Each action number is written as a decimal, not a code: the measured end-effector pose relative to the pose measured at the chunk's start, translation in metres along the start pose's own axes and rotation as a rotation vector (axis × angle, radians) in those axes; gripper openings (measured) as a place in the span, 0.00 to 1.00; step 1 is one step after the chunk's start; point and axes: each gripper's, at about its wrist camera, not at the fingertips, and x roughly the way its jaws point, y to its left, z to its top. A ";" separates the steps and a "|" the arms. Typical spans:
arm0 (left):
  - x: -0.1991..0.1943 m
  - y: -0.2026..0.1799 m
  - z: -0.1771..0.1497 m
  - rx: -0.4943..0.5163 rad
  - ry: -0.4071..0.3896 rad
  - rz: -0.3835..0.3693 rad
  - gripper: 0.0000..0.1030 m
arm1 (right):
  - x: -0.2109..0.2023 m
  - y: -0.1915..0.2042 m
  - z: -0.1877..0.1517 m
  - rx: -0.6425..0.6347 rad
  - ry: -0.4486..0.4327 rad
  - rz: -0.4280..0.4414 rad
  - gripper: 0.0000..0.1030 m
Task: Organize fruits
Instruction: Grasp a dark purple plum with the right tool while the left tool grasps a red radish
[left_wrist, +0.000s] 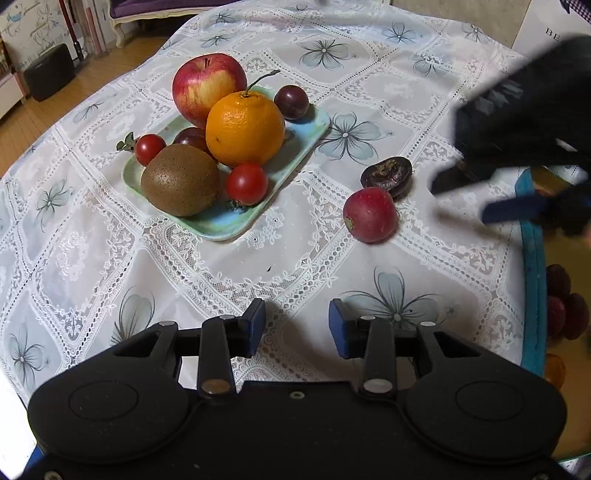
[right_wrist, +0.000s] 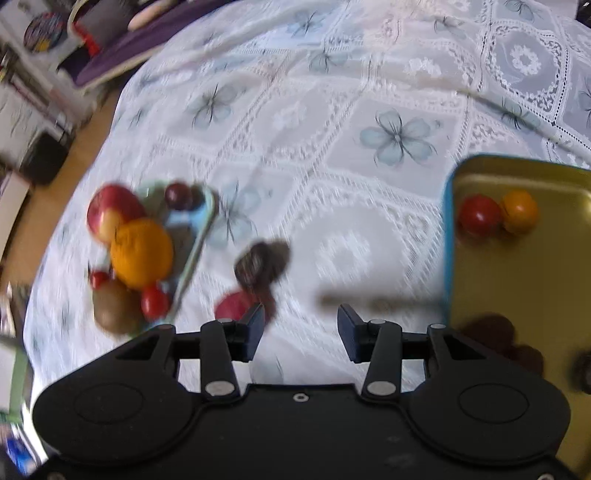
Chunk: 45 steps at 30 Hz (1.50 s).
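A pale green tray (left_wrist: 284, 184) holds an apple (left_wrist: 207, 86), an orange (left_wrist: 244, 127), a kiwi (left_wrist: 180, 180), two cherry tomatoes (left_wrist: 246, 183), and two dark plums (left_wrist: 291, 102). A small red fruit (left_wrist: 370, 214) and a dark shrivelled fruit (left_wrist: 386, 176) lie loose on the cloth to its right. My left gripper (left_wrist: 297, 328) is open and empty, well short of them. My right gripper (left_wrist: 484, 201) is open, blurred, just right of the loose fruits; in its own view it (right_wrist: 301, 332) is empty, with the red fruit (right_wrist: 232, 306) by its left finger.
A gold tin with a blue rim (right_wrist: 448, 240) stands at the right and holds a red tomato (right_wrist: 478, 216), an orange one (right_wrist: 519, 211) and dark fruits (right_wrist: 491, 328). A lace flowered cloth (left_wrist: 332, 55) covers the round table. Furniture stands beyond the left edge.
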 end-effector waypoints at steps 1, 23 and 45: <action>-0.001 0.001 0.000 -0.002 -0.002 -0.005 0.46 | 0.005 0.005 0.003 -0.003 -0.007 -0.007 0.46; 0.001 0.010 0.001 -0.049 -0.012 0.001 0.45 | 0.030 0.016 0.009 -0.076 0.008 0.018 0.20; 0.002 -0.058 0.047 0.047 -0.039 0.028 0.47 | -0.074 -0.078 -0.097 -0.100 0.014 0.127 0.20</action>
